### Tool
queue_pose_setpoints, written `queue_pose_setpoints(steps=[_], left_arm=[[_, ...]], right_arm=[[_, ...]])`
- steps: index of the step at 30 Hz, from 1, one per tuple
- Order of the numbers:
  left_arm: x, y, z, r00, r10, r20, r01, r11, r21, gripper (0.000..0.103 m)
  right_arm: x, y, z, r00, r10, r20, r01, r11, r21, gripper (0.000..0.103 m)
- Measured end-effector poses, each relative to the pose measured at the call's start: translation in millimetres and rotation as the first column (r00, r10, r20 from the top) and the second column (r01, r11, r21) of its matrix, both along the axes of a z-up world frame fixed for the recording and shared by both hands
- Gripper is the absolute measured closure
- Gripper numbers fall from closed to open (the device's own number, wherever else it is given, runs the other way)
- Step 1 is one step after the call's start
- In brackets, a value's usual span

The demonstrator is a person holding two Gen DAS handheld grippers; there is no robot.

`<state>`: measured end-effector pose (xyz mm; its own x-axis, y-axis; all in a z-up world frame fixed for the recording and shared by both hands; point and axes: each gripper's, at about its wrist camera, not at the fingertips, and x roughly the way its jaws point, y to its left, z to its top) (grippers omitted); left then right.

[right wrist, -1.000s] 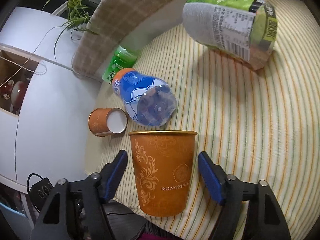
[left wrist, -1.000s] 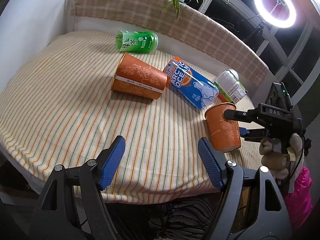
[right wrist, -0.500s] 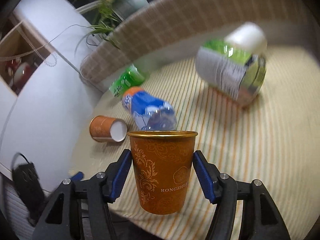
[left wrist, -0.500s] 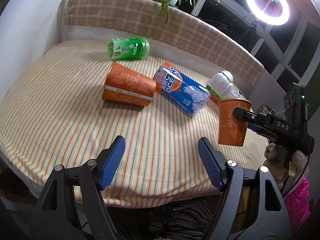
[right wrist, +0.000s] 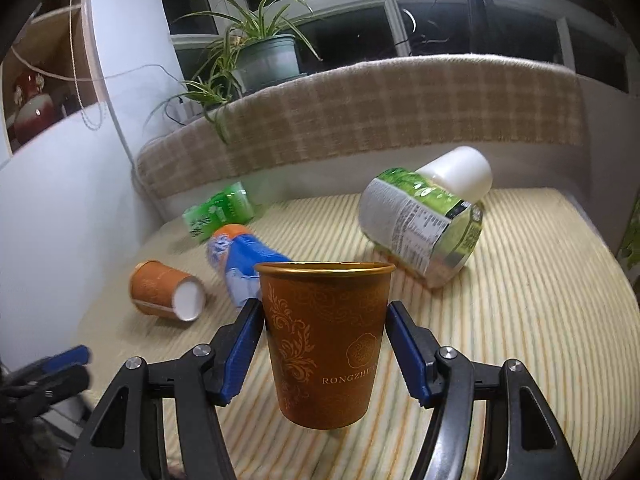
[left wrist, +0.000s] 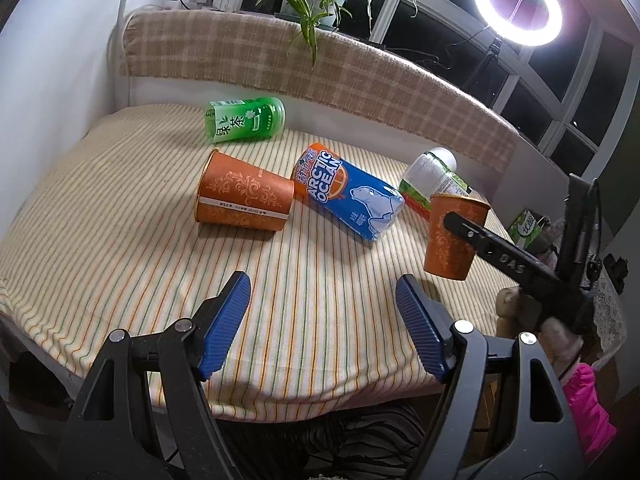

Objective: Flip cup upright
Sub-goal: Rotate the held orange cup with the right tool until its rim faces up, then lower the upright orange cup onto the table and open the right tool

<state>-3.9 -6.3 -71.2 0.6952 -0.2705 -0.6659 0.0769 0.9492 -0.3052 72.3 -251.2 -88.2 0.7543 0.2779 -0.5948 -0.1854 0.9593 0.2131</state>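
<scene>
Striped cloth point(left wrist: 320, 288) covers the table (checked backrest point(right wrist: 400, 108) behind) — ring light point(left wrist: 518, 4) glowing.

orange patterned cup point(right wrist: 325, 344), upright, lifted above striped cloth point(right wrist: 540, 320)

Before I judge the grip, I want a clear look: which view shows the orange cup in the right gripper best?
The right wrist view: the held cup fills the centre, upright, rim up, with the right gripper pads pressed on both its sides. The left wrist view shows it small at the right edge, lifted off the striped cloth, partly crossed by a finger.
</scene>
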Motion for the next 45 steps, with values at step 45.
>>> queue_pose_setpoints(steps=[45], left_arm=[[0.2, -17.2, 9.0, 0.998, -0.026, 0.049, 0.023, 0.998, 0.055, 0.026]], right_arm=[[-55.2, -4.6, -7.9, 0.999, 0.033, -0.034, -0.033, 0.999, -0.001, 0.031]])
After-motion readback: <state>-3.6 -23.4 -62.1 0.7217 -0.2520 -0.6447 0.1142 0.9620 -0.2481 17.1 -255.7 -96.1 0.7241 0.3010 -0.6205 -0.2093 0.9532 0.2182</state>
